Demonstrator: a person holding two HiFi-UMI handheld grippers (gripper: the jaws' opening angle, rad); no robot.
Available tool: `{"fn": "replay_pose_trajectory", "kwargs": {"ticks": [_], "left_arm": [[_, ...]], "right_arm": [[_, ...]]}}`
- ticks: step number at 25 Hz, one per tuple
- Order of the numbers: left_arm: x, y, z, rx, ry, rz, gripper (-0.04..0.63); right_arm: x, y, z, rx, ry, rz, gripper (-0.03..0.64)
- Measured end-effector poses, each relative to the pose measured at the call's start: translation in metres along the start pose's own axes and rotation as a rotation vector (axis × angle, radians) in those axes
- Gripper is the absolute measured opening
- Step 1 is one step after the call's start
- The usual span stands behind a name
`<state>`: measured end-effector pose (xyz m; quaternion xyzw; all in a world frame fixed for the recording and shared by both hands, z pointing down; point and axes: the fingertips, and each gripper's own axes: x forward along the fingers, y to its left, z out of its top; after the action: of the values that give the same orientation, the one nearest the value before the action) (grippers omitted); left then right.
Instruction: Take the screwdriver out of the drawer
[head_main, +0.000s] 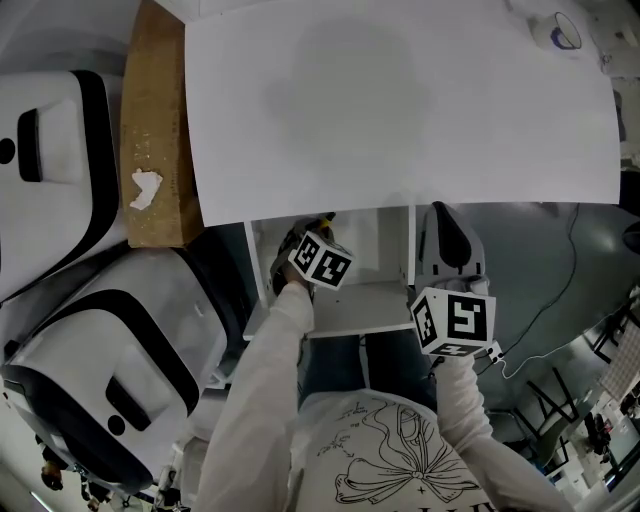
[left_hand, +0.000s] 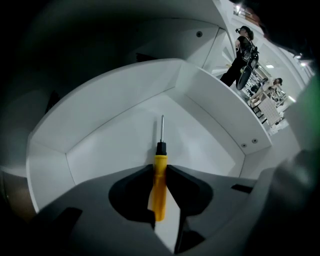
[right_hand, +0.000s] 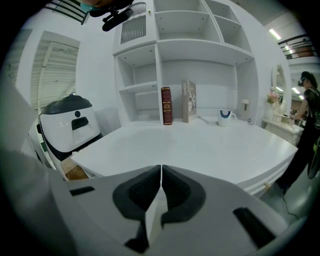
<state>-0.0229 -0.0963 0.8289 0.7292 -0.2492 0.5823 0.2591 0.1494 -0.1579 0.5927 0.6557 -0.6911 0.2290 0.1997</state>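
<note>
Two dark padded jaws of the left gripper (left_hand: 159, 171) are closed narrow on the yellow handle of the screwdriver (left_hand: 159, 187), one pad on each side of it, inside the white drawer (left_hand: 115, 150). The tool lies along the jaws: its black collar and thin metal shaft point to 12 o'clock in the left gripper view, and the rounded end of the handle points to 6 o'clock. I judge it to be light and stiff, so little force should be enough to lift it. The handle looks like smooth plastic and is round, so it may turn or slide between the pads if the grip is loose. The hold is on the upper part of the handle, near the collar, which seems a good place, because the shaft is too thin for a sure grip. The drawer has flat, hard, matt white walls and bottom. The right gripper (right_hand: 160, 175), at about 4 o'clock from the left one in the head view, is outside the drawer; its jaws are pressed together with nothing between them, and it looks over the white table (right_hand: 200, 145).
</note>
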Motion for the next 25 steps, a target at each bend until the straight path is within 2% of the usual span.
{"fn": "replay_pose_trajectory", "kwargs": {"ticks": [7, 13, 21, 25], "left_arm": [[-0.004, -0.001, -0.001, 0.010, 0.000, -0.011, 0.071], [-0.029, -0.013, 0.002, 0.060, -0.028, -0.022, 0.071], [-0.085, -0.033, 0.006, 0.089, -0.103, -0.016, 0.071], [-0.124, -0.040, 0.015, 0.076, -0.168, 0.001, 0.071]], "right_arm": [[-0.001, 0.000, 0.002, 0.004, -0.007, -0.003, 0.005], [-0.014, 0.002, 0.010, -0.008, -0.023, -0.005, 0.005], [-0.045, 0.007, 0.034, -0.027, -0.073, -0.005, 0.005], [-0.063, 0.013, 0.050, -0.026, -0.104, 0.006, 0.005]]}}
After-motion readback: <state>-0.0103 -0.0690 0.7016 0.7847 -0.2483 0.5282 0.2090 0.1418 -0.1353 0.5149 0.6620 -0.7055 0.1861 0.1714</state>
